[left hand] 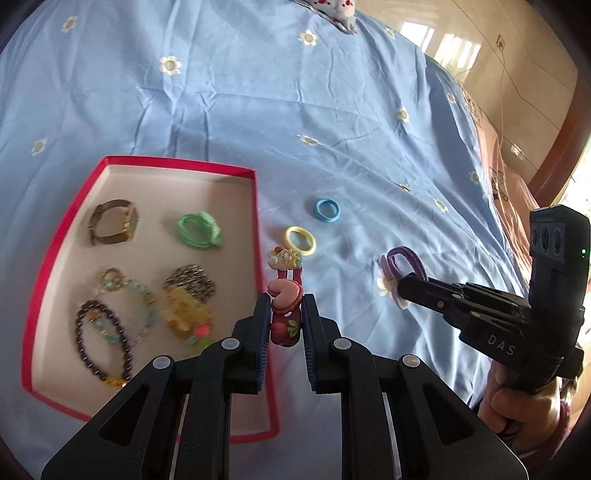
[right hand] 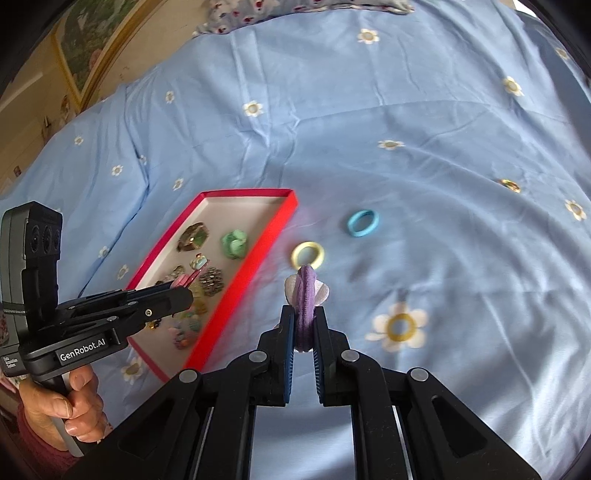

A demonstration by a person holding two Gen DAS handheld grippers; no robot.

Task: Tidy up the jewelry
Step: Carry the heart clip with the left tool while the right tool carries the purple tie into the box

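My left gripper (left hand: 284, 302) is shut on a pink hair clip (left hand: 284, 306) with cartoon charms, held above the right rim of the red box (left hand: 255, 206). The box holds a watch (left hand: 114, 221), a green hair tie (left hand: 199, 230), bead bracelets (left hand: 107, 332) and other pieces. My right gripper (right hand: 303, 317) is shut on a purple hair tie (right hand: 306, 306) with a white flower, held above the blue sheet. It also shows in the left wrist view (left hand: 404, 286). A yellow hair tie (left hand: 300, 240) (right hand: 308, 255) and a blue hair tie (left hand: 327, 210) (right hand: 362, 222) lie on the sheet.
The bed is covered by a blue sheet (left hand: 258, 110) with daisy prints. A patterned pillow (right hand: 280, 9) lies at the far edge. The bed's side drops off at the right in the left wrist view.
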